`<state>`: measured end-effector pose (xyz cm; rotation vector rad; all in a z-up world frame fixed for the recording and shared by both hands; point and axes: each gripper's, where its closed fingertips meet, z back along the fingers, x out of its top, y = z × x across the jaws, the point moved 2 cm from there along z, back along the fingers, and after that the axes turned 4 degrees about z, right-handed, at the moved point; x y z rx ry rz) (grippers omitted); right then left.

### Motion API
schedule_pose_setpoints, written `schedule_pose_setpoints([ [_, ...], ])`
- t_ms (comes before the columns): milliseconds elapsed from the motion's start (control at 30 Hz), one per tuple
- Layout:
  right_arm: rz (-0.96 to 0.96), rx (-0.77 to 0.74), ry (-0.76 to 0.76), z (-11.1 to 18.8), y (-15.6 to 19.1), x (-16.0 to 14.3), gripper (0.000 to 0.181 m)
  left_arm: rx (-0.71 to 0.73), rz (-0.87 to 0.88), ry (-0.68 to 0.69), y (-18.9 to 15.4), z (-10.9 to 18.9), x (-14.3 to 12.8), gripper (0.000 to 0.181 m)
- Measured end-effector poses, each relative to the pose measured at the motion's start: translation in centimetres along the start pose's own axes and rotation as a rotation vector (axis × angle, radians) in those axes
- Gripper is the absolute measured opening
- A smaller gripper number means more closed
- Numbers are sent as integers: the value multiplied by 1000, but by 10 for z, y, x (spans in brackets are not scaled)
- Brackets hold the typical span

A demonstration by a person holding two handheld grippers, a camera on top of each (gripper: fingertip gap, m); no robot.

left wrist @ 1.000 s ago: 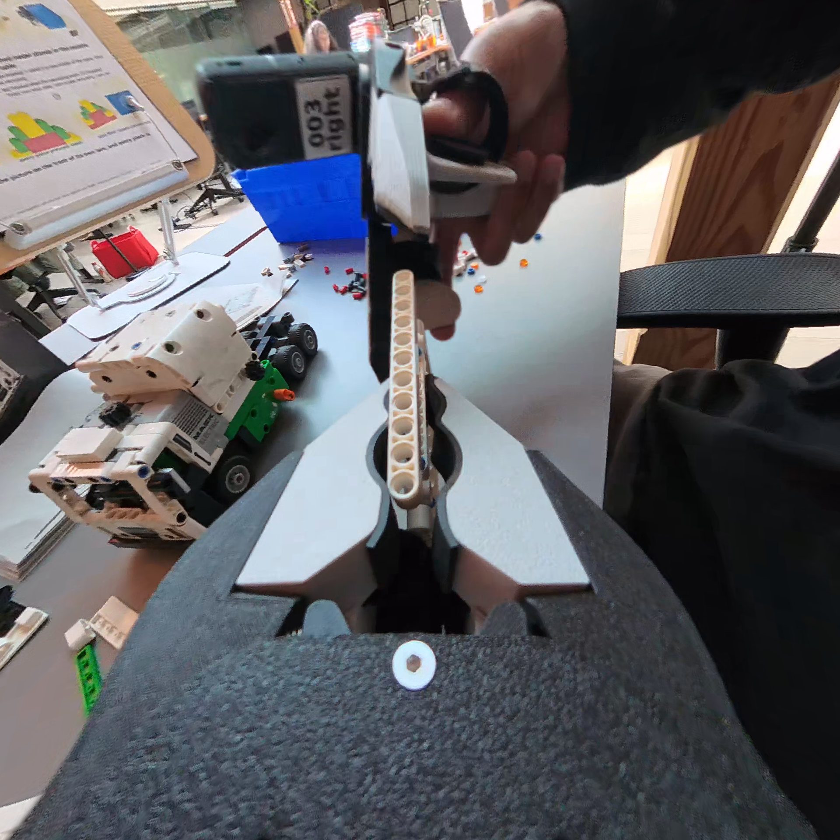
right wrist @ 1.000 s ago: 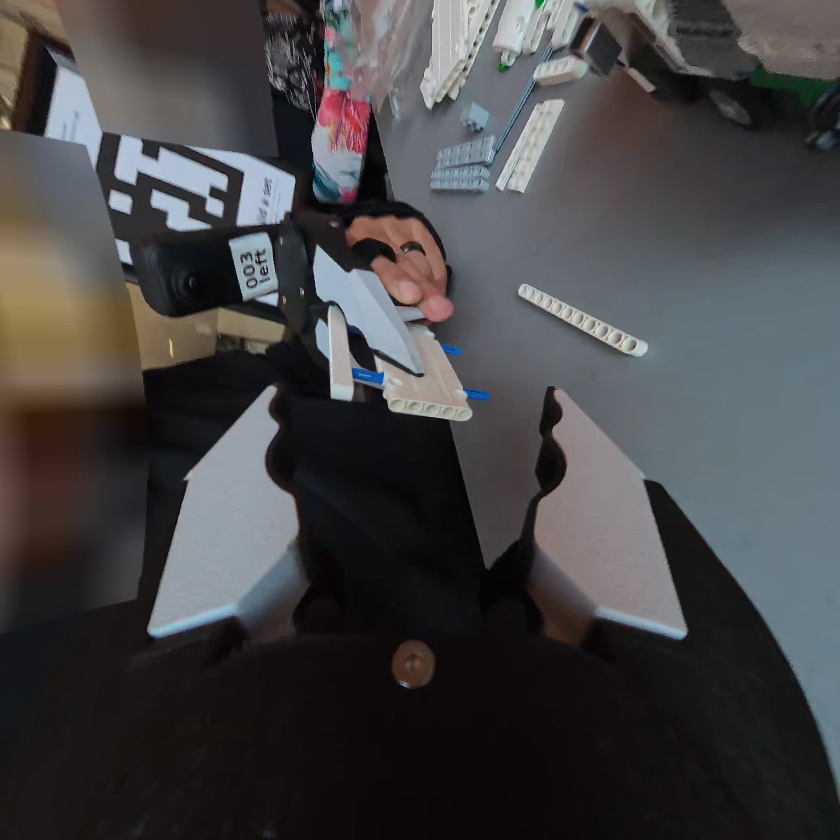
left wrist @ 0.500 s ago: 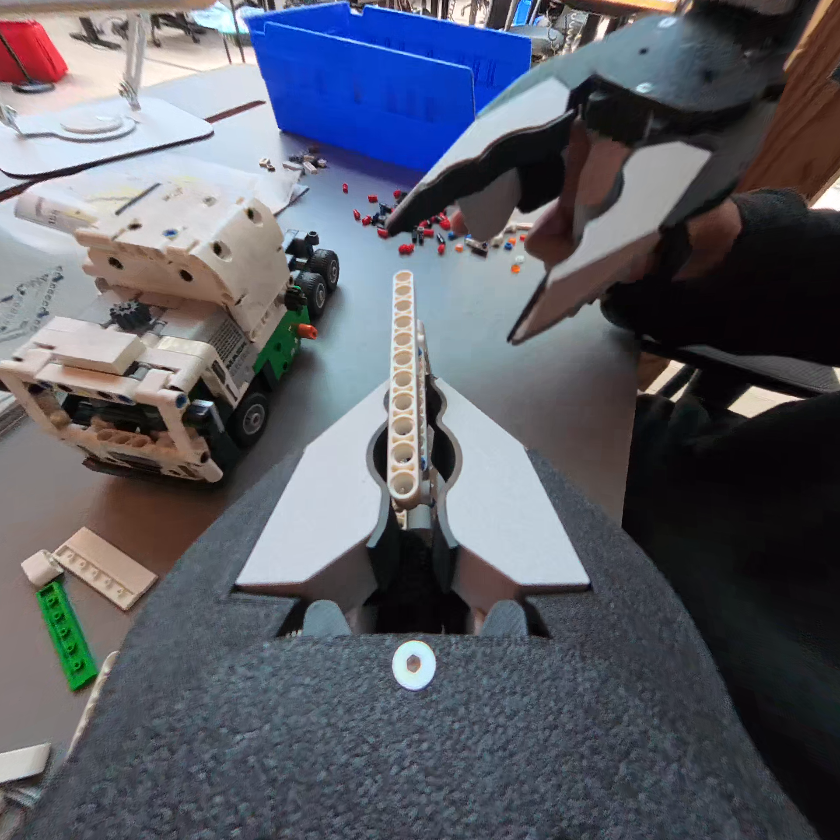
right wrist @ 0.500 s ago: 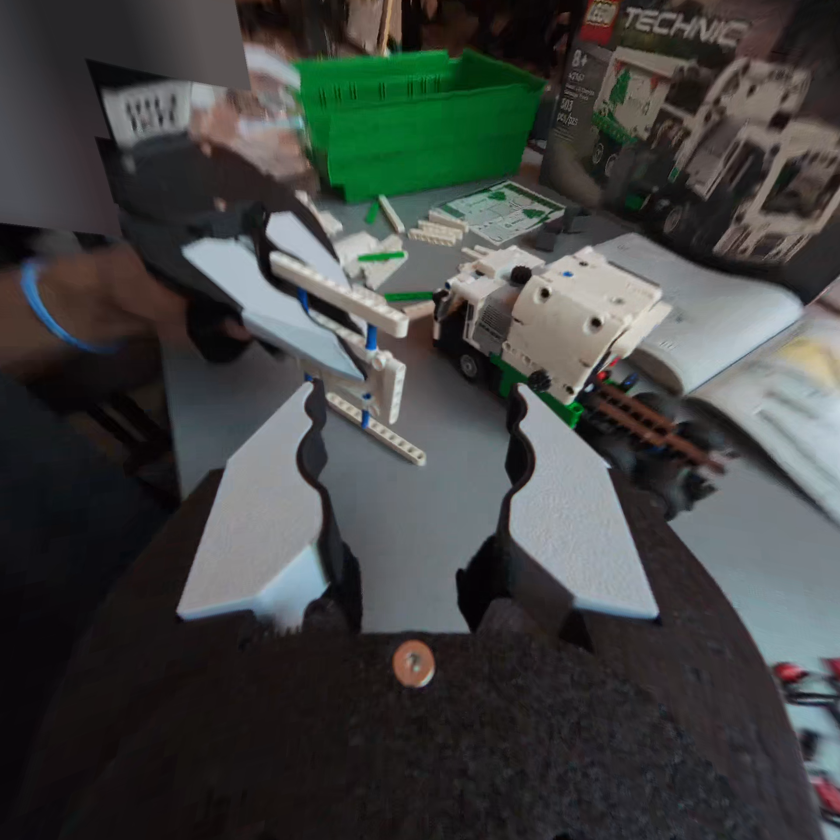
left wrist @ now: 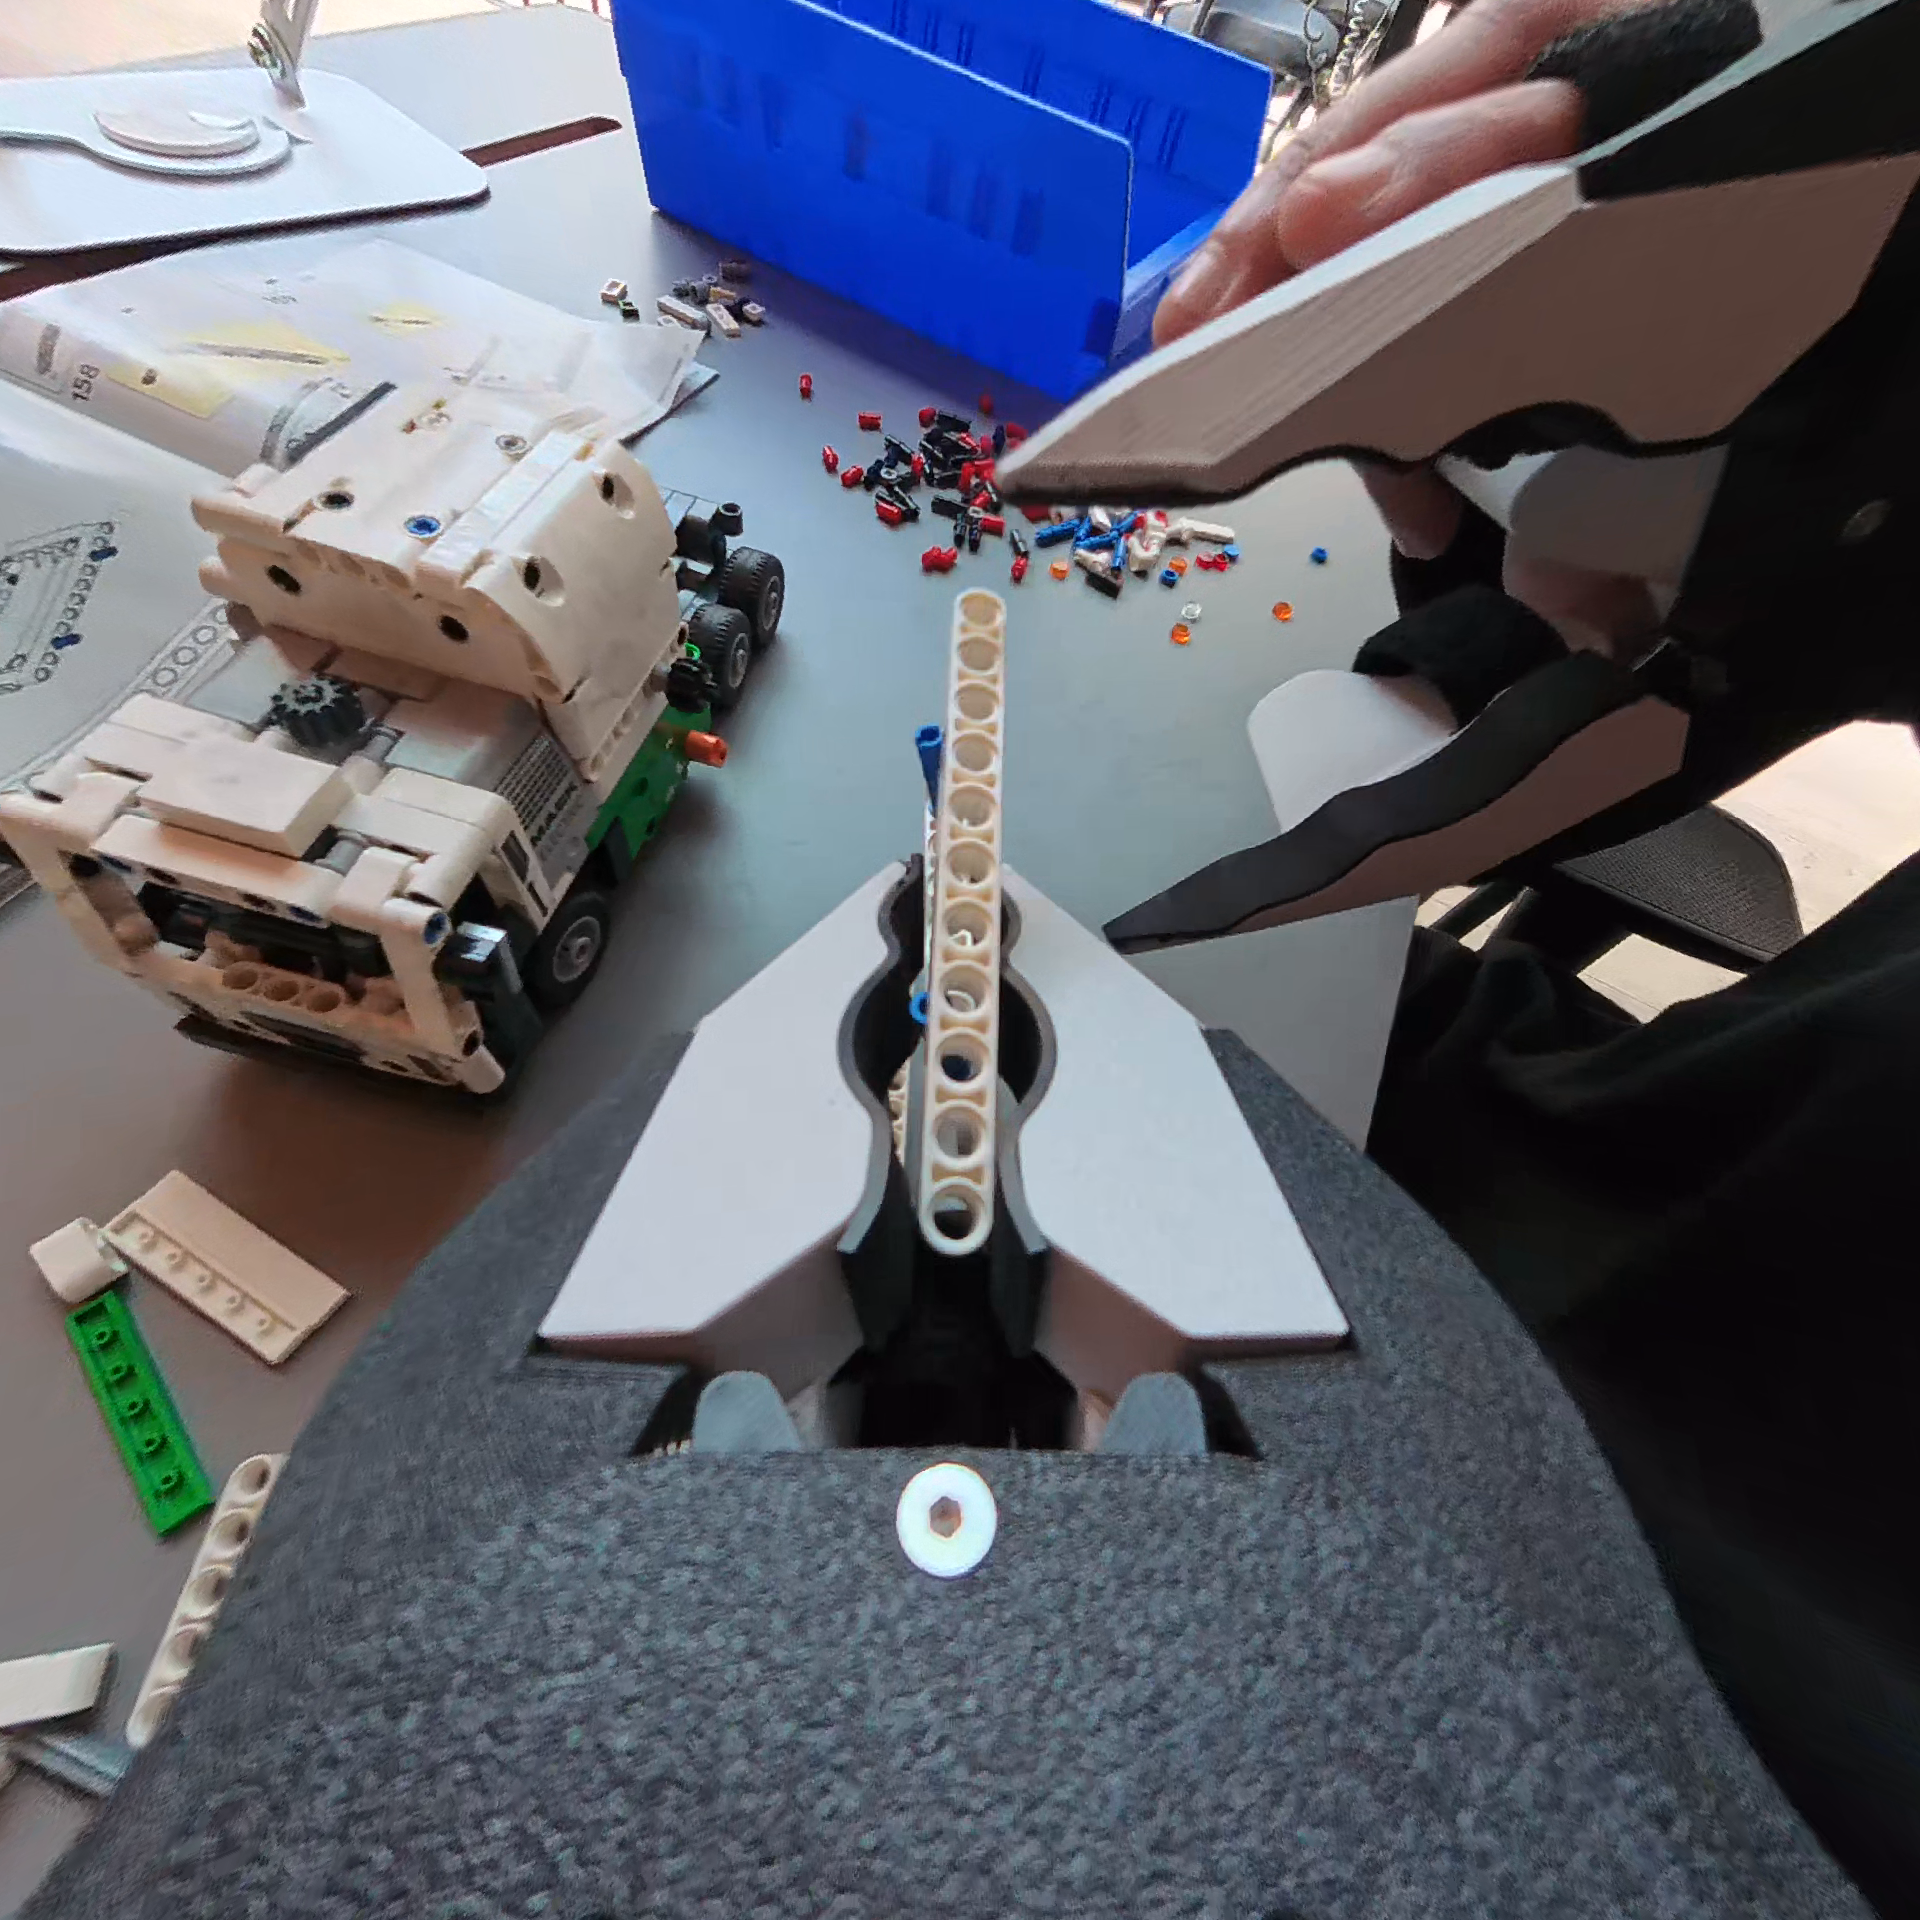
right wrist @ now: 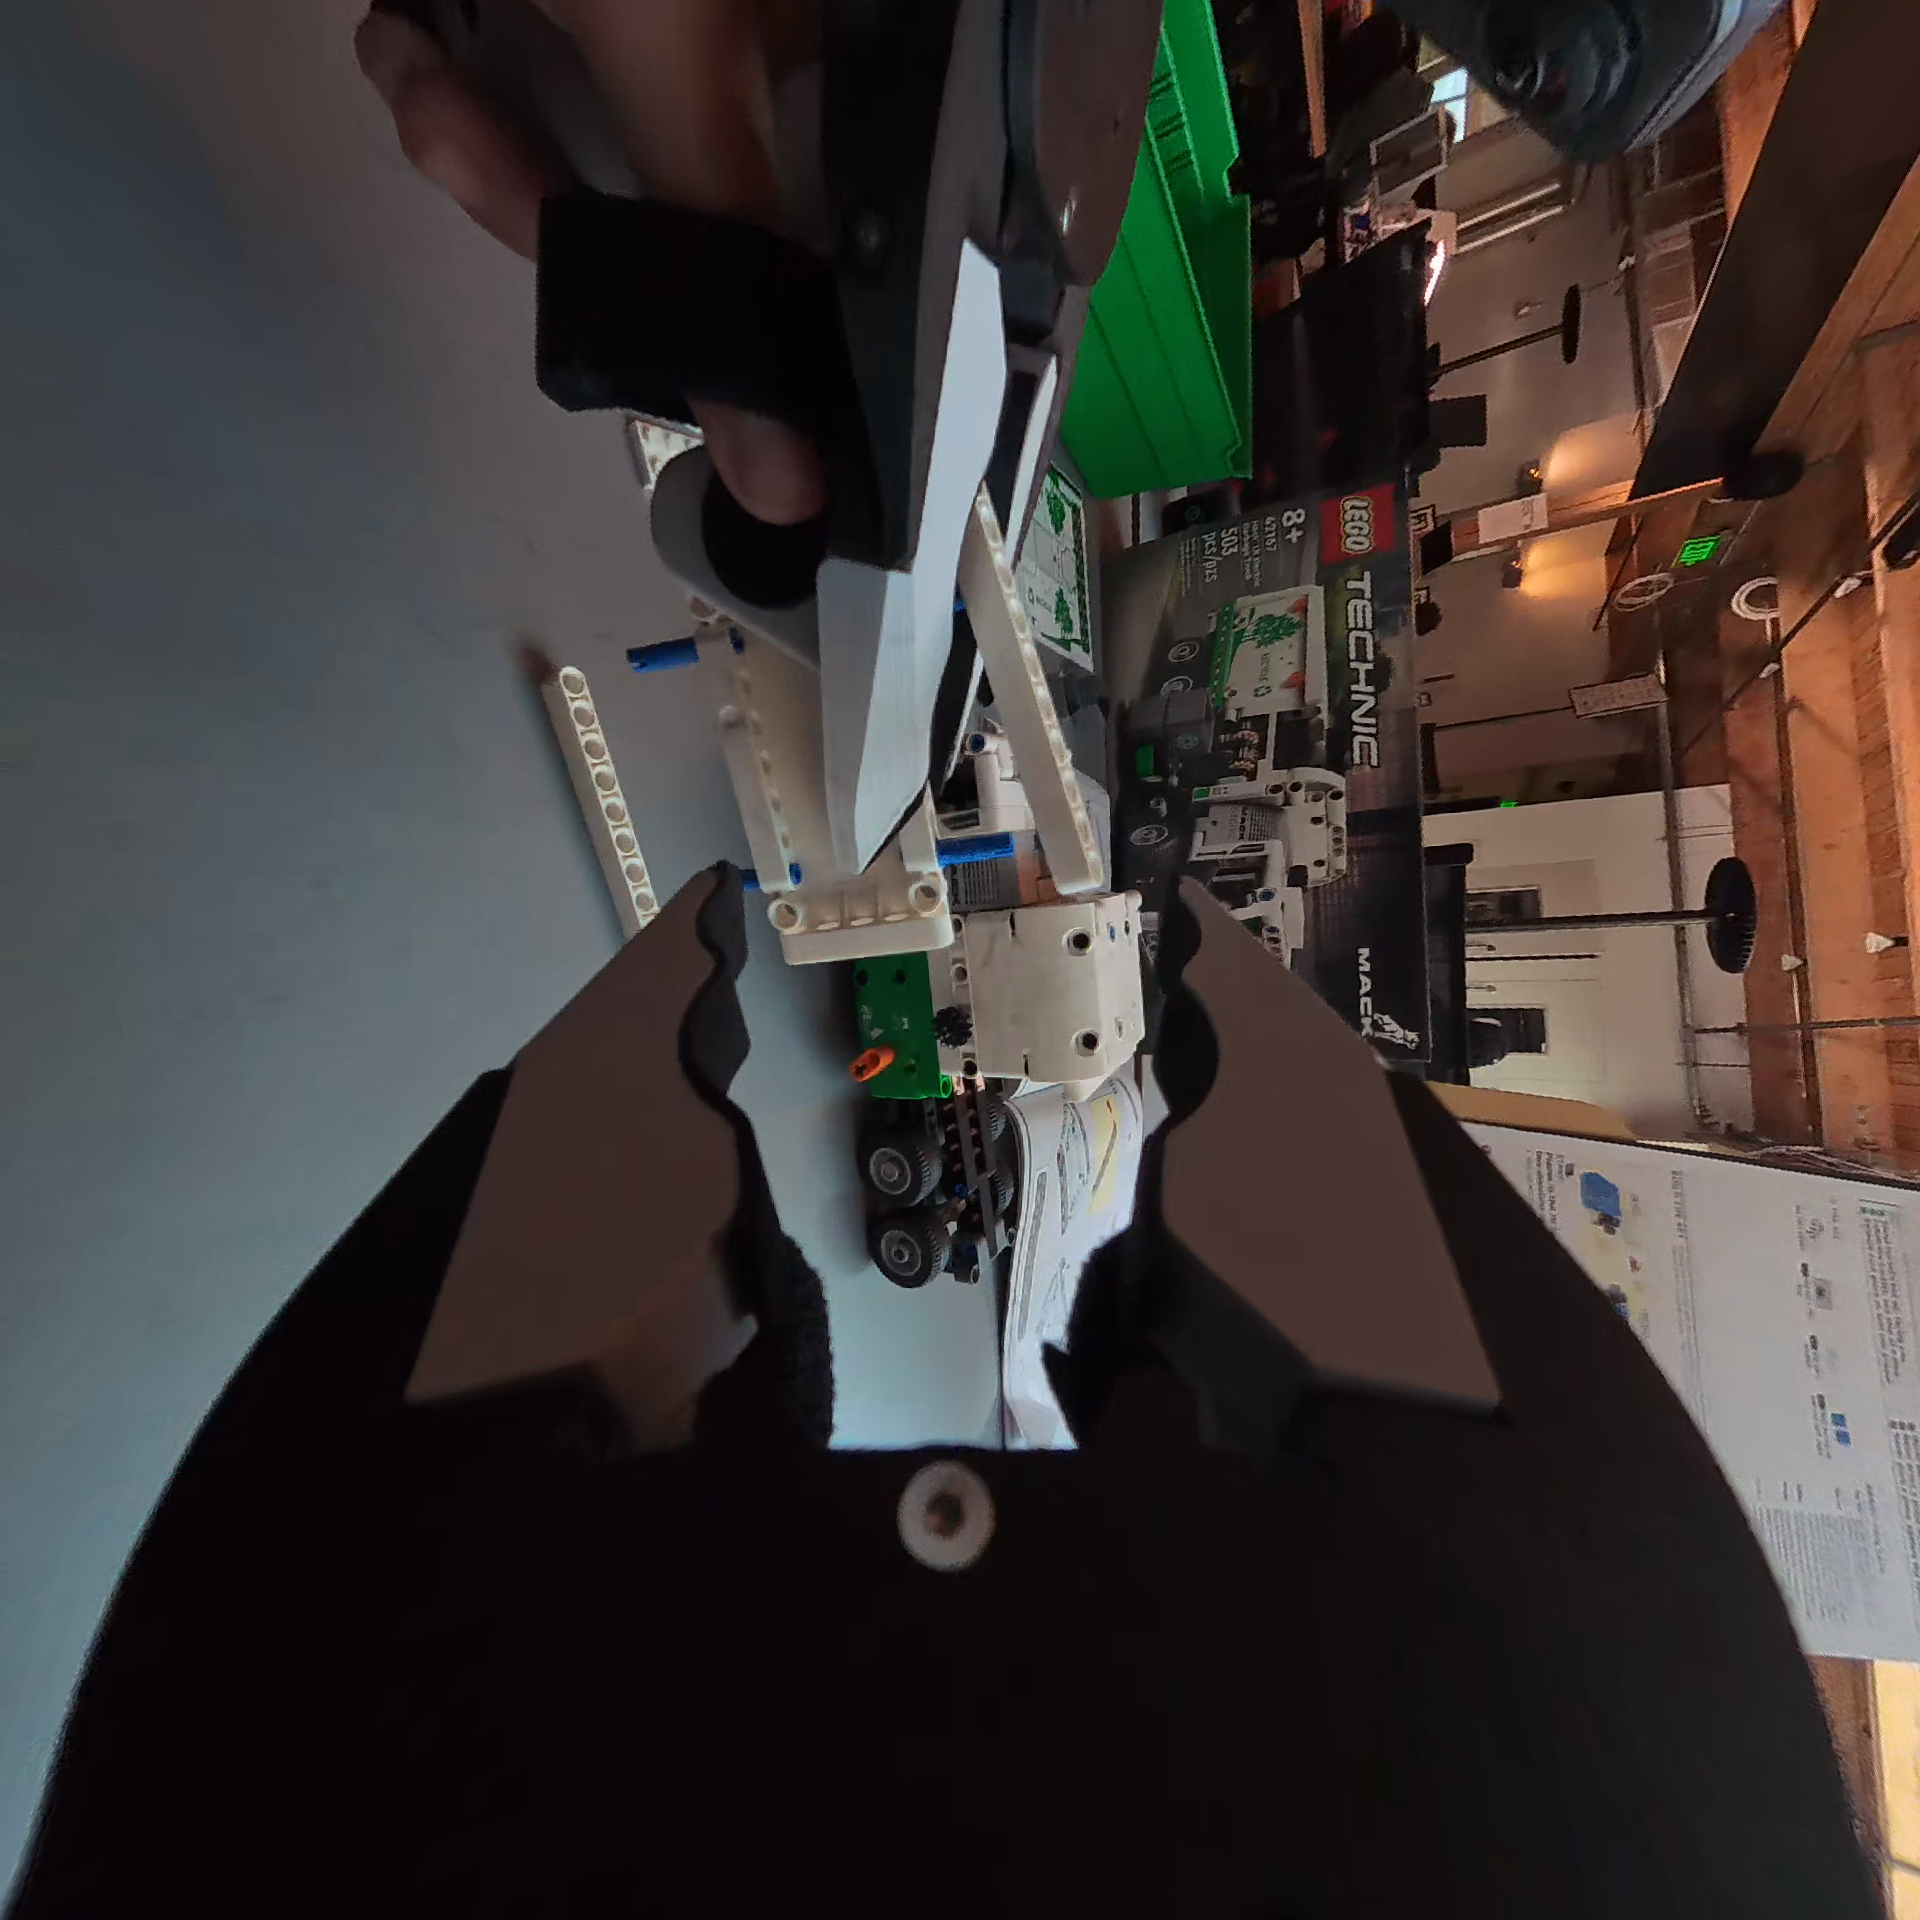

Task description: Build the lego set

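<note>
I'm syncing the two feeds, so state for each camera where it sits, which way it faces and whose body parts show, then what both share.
Left wrist view: sits on the left tongs, looks forward along the clamped white beam assembly across the table to the blue bin; shows the person's right hand and the open right tongs.
Right wrist view: sits on the right tongs, rolled sideways, facing the set's box; shows the left hand.
Shared: the white truck model and the beam assembly.

Surface: dark grey table.
Landmark: white truck.
Behind truck: blue bin, scattered pins.
Under truck: instruction sheets.
Front-left of truck: green plate, white panel.
</note>
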<state>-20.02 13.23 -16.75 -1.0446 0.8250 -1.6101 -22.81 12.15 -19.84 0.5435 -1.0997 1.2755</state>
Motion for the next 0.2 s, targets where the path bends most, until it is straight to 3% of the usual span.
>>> schedule_pose_setpoints([
  [200,-11,-22,39,7,3,-4,78,-3,-8,43,-6,-2,-5,6],
])
